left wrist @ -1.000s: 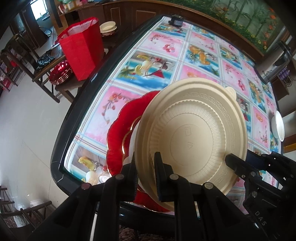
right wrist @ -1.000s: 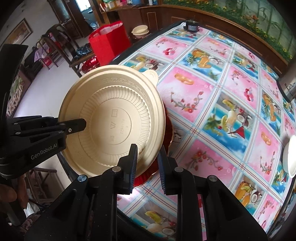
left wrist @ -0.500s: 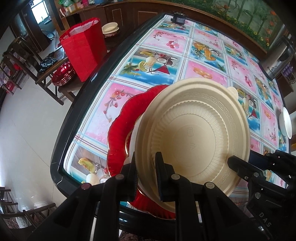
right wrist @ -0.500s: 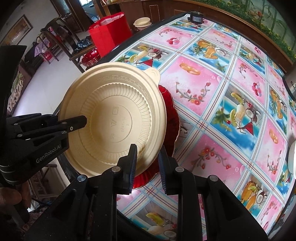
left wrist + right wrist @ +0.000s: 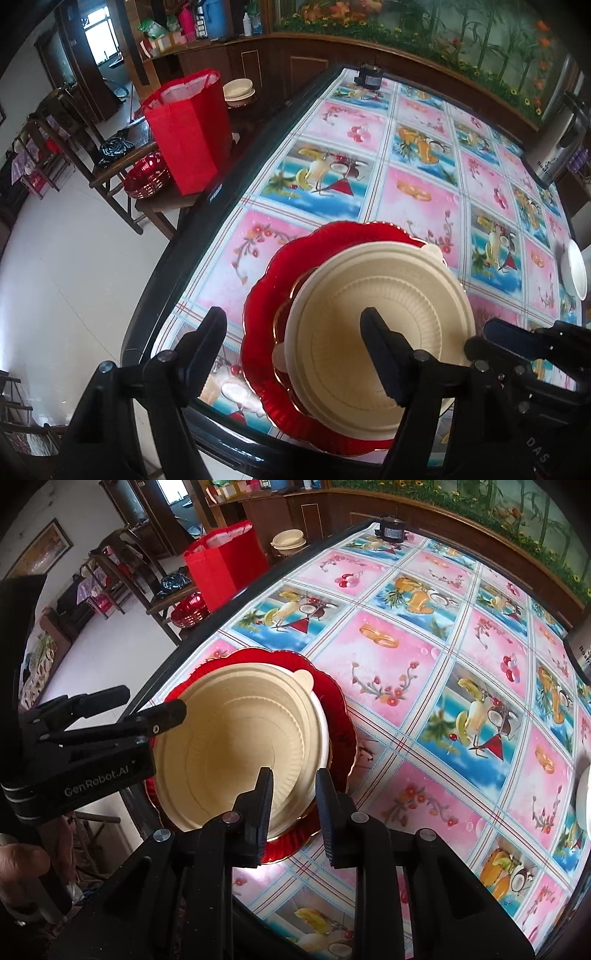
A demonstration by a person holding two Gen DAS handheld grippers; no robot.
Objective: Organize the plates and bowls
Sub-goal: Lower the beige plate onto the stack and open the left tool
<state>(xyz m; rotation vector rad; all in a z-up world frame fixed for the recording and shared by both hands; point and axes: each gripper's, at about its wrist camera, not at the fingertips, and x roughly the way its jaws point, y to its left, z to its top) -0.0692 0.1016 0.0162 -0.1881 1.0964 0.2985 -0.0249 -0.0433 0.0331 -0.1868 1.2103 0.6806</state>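
A beige ribbed bowl lies on a white dish inside the scalloped red plate, near the table's front-left corner. My left gripper is opening. Its jaws stand wide, one over the bowl and one over the tablecloth, with the rim between them untouched. My right gripper is shut on the bowl's near rim, one finger inside and one outside.
The fruit-print tablecloth stretches away behind the plate. A white dish sits at the right edge. Off the table's left side are a red bag, stacked beige bowls and a red basket. A metal flask stands far right.
The beige bowl went from tilted up between both grippers to lying flat on the red plate. My left gripper let go of its rim and opened wide.
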